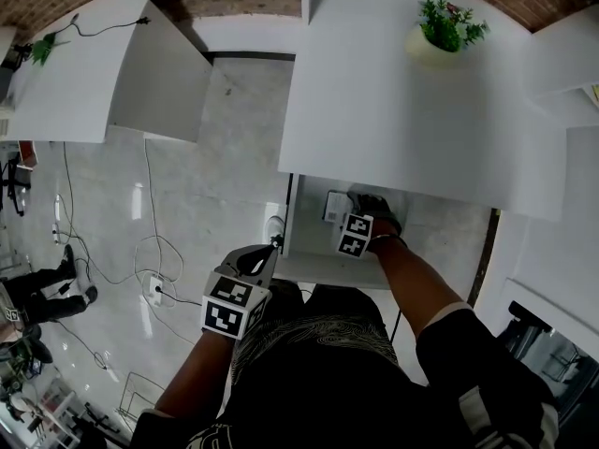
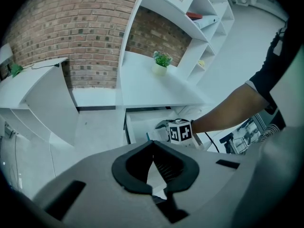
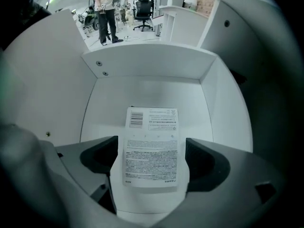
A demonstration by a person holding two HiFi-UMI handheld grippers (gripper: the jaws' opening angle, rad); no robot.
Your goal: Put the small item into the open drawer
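Observation:
A small white packet [image 3: 152,146] with a barcode and printed text lies flat on the floor of the open white drawer [image 3: 147,65]. My right gripper [image 3: 151,140] is open, one jaw on each side of the packet with a thin gap showing. In the head view the right gripper [image 1: 360,208] reaches into the drawer [image 1: 440,230] under the white desk [image 1: 393,110], and the packet [image 1: 335,206] sits just ahead of it. Off to the left, over the floor, my left gripper [image 1: 270,251] hangs shut and empty. Its jaws [image 2: 153,148] meet at the tip.
A potted plant [image 1: 440,28] stands on the desk's far edge. A second white desk [image 1: 75,73] is at the far left. Cables and a socket strip [image 1: 154,288] lie on the grey floor. A person's legs [image 1: 42,288] show at the left edge.

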